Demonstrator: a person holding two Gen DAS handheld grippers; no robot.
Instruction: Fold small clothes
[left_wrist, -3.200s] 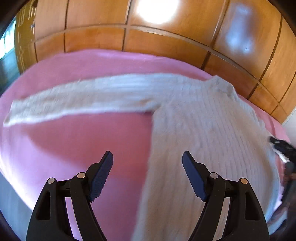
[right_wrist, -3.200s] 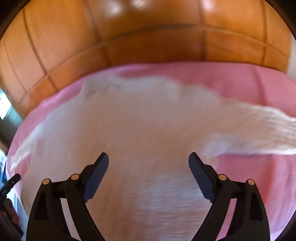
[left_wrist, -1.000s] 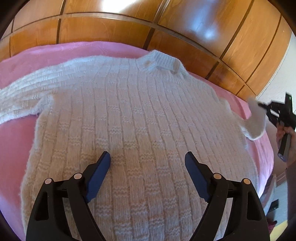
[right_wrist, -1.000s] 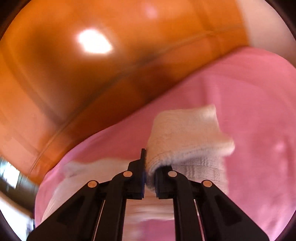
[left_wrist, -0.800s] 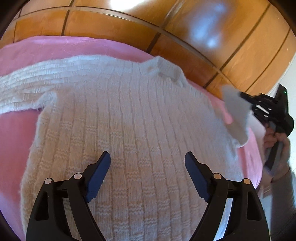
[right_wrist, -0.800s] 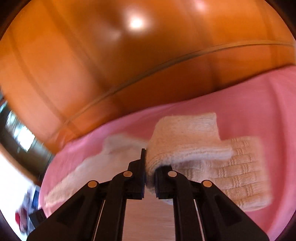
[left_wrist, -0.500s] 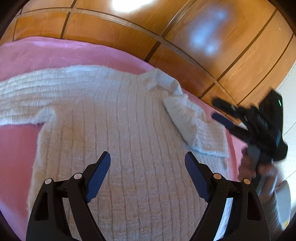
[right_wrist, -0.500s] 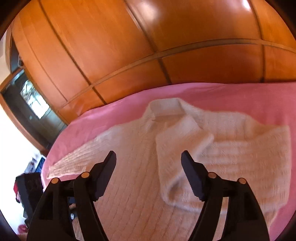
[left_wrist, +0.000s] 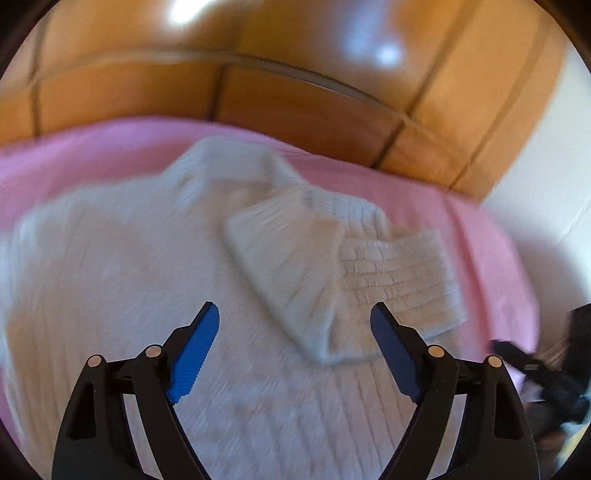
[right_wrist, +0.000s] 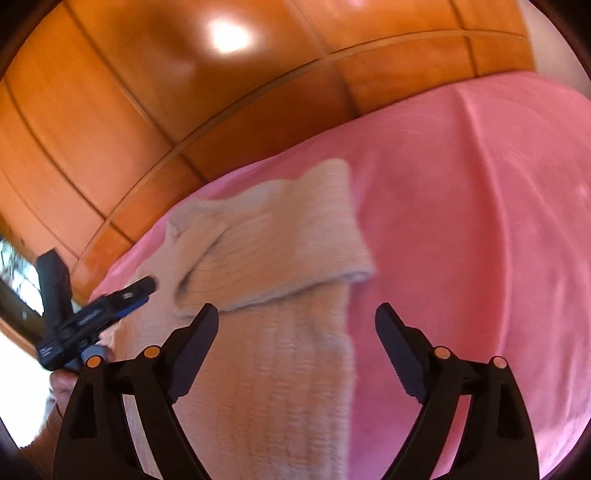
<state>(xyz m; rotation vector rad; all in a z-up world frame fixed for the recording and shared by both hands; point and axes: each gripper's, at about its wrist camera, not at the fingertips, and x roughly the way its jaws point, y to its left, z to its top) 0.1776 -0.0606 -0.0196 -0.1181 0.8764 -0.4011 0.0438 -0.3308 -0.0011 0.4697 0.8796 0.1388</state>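
Note:
A white knitted sweater (left_wrist: 147, 277) lies flat on the pink bedspread (left_wrist: 92, 147). Its right sleeve (left_wrist: 295, 266) is folded back across the chest, with the ribbed cuff end (left_wrist: 399, 273) near the sweater's right edge. My left gripper (left_wrist: 294, 314) hovers open above the folded sleeve and holds nothing. My right gripper (right_wrist: 296, 314) is over the sweater's right side (right_wrist: 277, 240); its jaws are opening and nothing is between them. One finger (left_wrist: 517, 360) of the right gripper shows at the right edge of the left wrist view. The left gripper (right_wrist: 144, 291) shows blurred in the right wrist view.
A glossy wooden panelled wall (left_wrist: 295, 92) stands right behind the bed. A white wall (left_wrist: 546, 184) is at the right. Bare pink bedspread (right_wrist: 461, 221) spreads to the right of the sweater. A person's hand (right_wrist: 62, 384) holds the left gripper.
The right gripper carried the sleeve over the sweater, let it go and pulled back, its jaws going from shut to wide. The left gripper swung right, towards the folded sleeve.

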